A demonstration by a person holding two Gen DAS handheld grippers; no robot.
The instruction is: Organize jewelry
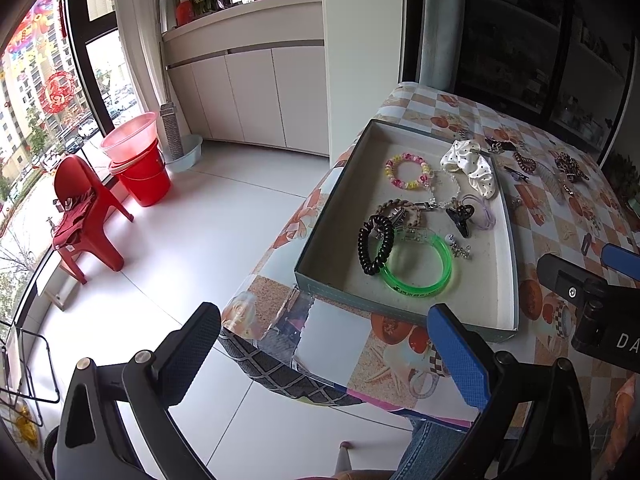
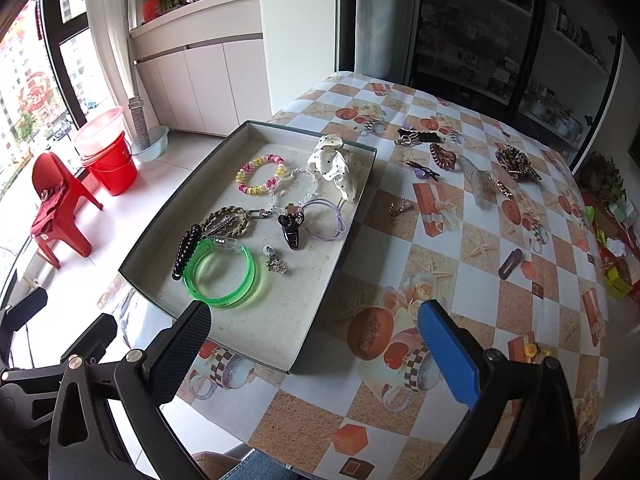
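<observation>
Currently, both grippers hover above the near edge of the table (image 2: 460, 240), which is covered with a checkered, printed cloth. The left gripper (image 1: 324, 354) has its jaws spread wide and holds nothing; it sits over the near-left table corner, in front of the tray (image 1: 510, 264). The right gripper (image 2: 314, 354) is likewise wide open and empty, positioned over the near end of the tray (image 2: 320, 308).

The shallow grey tray lies on the left part of the table and contains most of the jewelry:
- a green translucent bangle (image 2: 221, 274) at the near end, with a black coil hair tie (image 2: 185, 252) touching its left side;
- a braided brown bracelet (image 2: 228, 222) just behind these;
- a pink-and-yellow bead bracelet (image 2: 260, 174) farther back;
- a black claw clip (image 2: 291, 229) near the centre, beside a lilac elastic hair tie (image 2: 330, 220);
- a white polka-dot scrunchie (image 2: 340, 170) against the far-right wall;
- a small silver charm (image 2: 276, 264) right of the bangle.

Outside the tray, on the cloth to its right, lie a small metal trinket (image 2: 400, 208), a dark oval hair clip (image 2: 510, 263), a brown coil tie (image 2: 442, 156), a leopard-print scrunchie (image 2: 516, 164) and a black hairpin (image 2: 422, 170), all well apart from the grippers.
</observation>
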